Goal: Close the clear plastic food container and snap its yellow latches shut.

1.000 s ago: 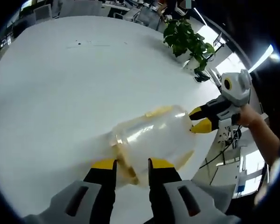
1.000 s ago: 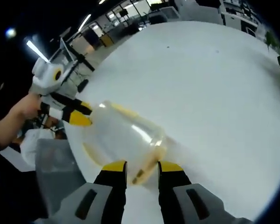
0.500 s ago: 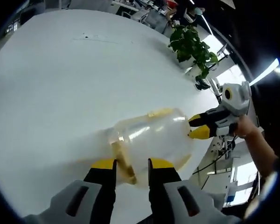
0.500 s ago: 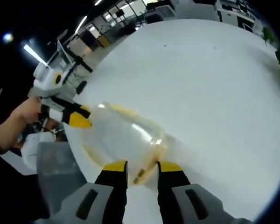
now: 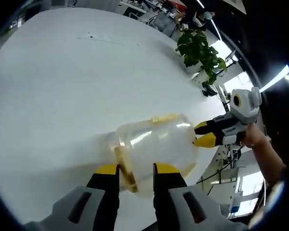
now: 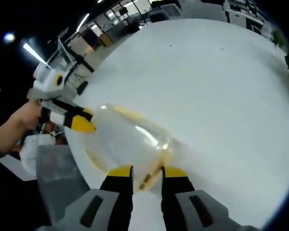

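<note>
The clear plastic container (image 5: 156, 144) lies on its side on the white table (image 5: 62, 82), caught between both grippers. My left gripper (image 5: 136, 168) is shut on the yellow latch (image 5: 125, 166) at the near end. From the right, my right gripper (image 5: 201, 134) presses its yellow tips on the far end. In the right gripper view the container (image 6: 125, 144) runs away from me, with my right gripper (image 6: 147, 171) shut on a yellow latch (image 6: 151, 173). The left gripper (image 6: 84, 120) holds the opposite end. Another yellow latch (image 5: 164, 117) lies along the top side.
A potted plant (image 5: 200, 48) stands near the table's far right edge. A person's hand (image 6: 17, 122) holds the left gripper beyond the table edge. A grey translucent object (image 6: 58, 178) sits below that edge. Desks and chairs fill the background.
The left gripper view has tilted a little, so the container sits slightly lower in it. The right jaws have drawn slightly closer together on the latch. The container stays held at both ends.
</note>
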Tool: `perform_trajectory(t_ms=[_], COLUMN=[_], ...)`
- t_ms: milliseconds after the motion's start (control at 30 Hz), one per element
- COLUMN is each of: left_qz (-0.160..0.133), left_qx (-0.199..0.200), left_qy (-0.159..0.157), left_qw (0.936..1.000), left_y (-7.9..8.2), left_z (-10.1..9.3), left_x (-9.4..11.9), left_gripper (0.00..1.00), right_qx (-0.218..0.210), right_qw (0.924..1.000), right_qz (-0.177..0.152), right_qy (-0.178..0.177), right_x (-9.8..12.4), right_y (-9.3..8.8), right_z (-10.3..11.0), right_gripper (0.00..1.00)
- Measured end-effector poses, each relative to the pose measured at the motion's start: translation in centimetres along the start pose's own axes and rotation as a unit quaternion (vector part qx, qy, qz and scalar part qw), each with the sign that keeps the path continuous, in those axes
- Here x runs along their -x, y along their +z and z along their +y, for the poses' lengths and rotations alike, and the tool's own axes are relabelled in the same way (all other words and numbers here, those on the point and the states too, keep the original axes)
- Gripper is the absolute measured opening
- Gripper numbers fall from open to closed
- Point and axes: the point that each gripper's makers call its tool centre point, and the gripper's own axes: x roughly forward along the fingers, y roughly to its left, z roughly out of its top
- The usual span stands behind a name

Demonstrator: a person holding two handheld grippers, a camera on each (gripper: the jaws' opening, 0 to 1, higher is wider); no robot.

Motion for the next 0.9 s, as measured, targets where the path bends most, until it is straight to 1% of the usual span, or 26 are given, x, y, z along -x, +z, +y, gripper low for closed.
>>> perform_trajectory(t_ms=[33, 100, 133, 167, 267, 400, 433, 467, 500, 533, 567, 633, 667, 733, 800, 900], left_qz=[-0.002, 0.0, 0.001, 0.003, 0.006, 0.005, 0.005, 0.005, 0.005, 0.008, 0.01, 0.013, 0.013, 0.012, 0.01, 0.004], left_qx=[0.003, 0.007, 0.01, 0.009, 0.003, 0.002, 0.002, 0.002, 0.004, 0.003, 0.003, 0.004, 0.005, 0.004, 0.004, 0.007], left_qy=[-0.002, -0.005, -0.004, -0.003, 0.0, 0.005, 0.005, 0.004, 0.003, 0.004, 0.003, 0.004, 0.004, 0.003, 0.0, -0.001], left_qw=[1.0, 1.0, 0.9999, 1.0, 1.0, 1.0, 1.0, 1.0, 1.0, 1.0, 0.9999, 0.9999, 0.9999, 0.9999, 0.9999, 1.0], left_y=[0.01, 0.08, 0.18, 0.23, 0.39, 0.59, 0.64, 0.71, 0.73, 0.74, 0.69, 0.7, 0.69, 0.69, 0.61, 0.6], left_z=[0.21, 0.35, 0.4, 0.45, 0.38, 0.4, 0.51, 0.5, 0.59, 0.59, 0.51, 0.41, 0.34, 0.27, 0.2, 0.07], left_x=[-0.03, -0.11, -0.17, -0.15, -0.12, -0.09, -0.07, -0.07, -0.06, -0.04, -0.06, -0.03, -0.01, 0.02, 0.02, 0.06], left_gripper=[0.24, 0.25, 0.25, 0.25, 0.25, 0.26, 0.26, 0.26, 0.26, 0.26, 0.26, 0.26, 0.26, 0.27, 0.27, 0.28], right_qx=[-0.001, -0.049, -0.03, -0.027, -0.034, -0.042, -0.045, -0.072, -0.08, -0.055, -0.041, -0.049, -0.061, -0.058, -0.055, -0.065], right_qw=[1.0, 0.9988, 0.9995, 0.9996, 0.9994, 0.9991, 0.9986, 0.9969, 0.9961, 0.998, 0.9987, 0.9983, 0.9976, 0.9978, 0.9978, 0.9973], right_qz=[0.0, -0.005, -0.005, -0.004, -0.007, 0.004, -0.002, 0.006, -0.001, -0.001, -0.004, -0.004, -0.007, -0.01, -0.005, -0.006], right_qy=[0.0, 0.004, 0.005, 0.003, 0.005, 0.009, 0.027, 0.031, 0.036, 0.032, 0.031, 0.032, 0.032, 0.032, 0.035, 0.035], right_x=[0.02, -0.06, -0.07, -0.07, -0.05, -0.21, -0.56, -0.67, -0.87, -0.54, -0.52, -0.63, -0.58, -0.6, -0.6, -0.55], right_y=[0.08, 0.26, 0.26, 0.24, 0.3, 0.49, 0.69, 0.27, 0.26, 0.34, 0.35, 0.31, 0.36, 0.32, 0.16, -0.04], right_z=[-0.13, -0.26, -0.27, -0.18, -0.15, -0.35, -0.02, 0.05, 0.19, 0.15, 0.21, 0.08, 0.0, 0.04, 0.07, 0.11], right_gripper=[0.17, 0.16, 0.16, 0.17, 0.17, 0.18, 0.19, 0.22, 0.23, 0.23, 0.23, 0.22, 0.23, 0.23, 0.24, 0.24])
